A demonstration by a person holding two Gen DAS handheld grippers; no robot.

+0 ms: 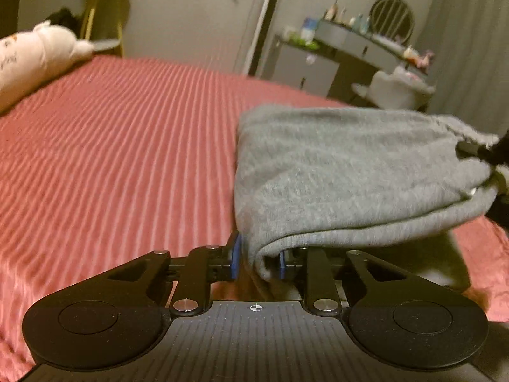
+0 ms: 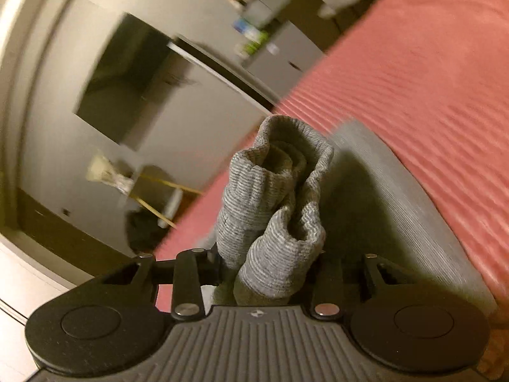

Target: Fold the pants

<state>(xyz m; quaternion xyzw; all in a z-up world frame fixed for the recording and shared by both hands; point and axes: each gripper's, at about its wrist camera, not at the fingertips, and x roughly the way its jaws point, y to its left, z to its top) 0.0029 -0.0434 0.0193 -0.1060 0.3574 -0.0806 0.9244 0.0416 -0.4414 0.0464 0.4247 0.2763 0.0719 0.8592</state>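
The grey knit pants [image 1: 350, 172] hang folded and lifted above the red striped bedspread [image 1: 111, 146]. My left gripper [image 1: 258, 261] is shut on a near corner of the folded cloth, its blue pads [image 1: 236, 254] pinching the edge. My right gripper [image 2: 270, 264] is shut on the bunched ribbed cuffs of the pants [image 2: 276, 197]; it also shows in the left wrist view [image 1: 483, 156] at the far right, holding the other end. More grey cloth [image 2: 397, 197] spreads below over the bedspread [image 2: 429, 79].
A cream plush pillow [image 1: 38, 54] lies at the bed's far left. A dresser with bottles and a round mirror [image 1: 391, 16] stands beyond the bed. A white chair [image 1: 397, 86] sits near it. A yellow-legged side table [image 1: 101, 12] stands by the wall.
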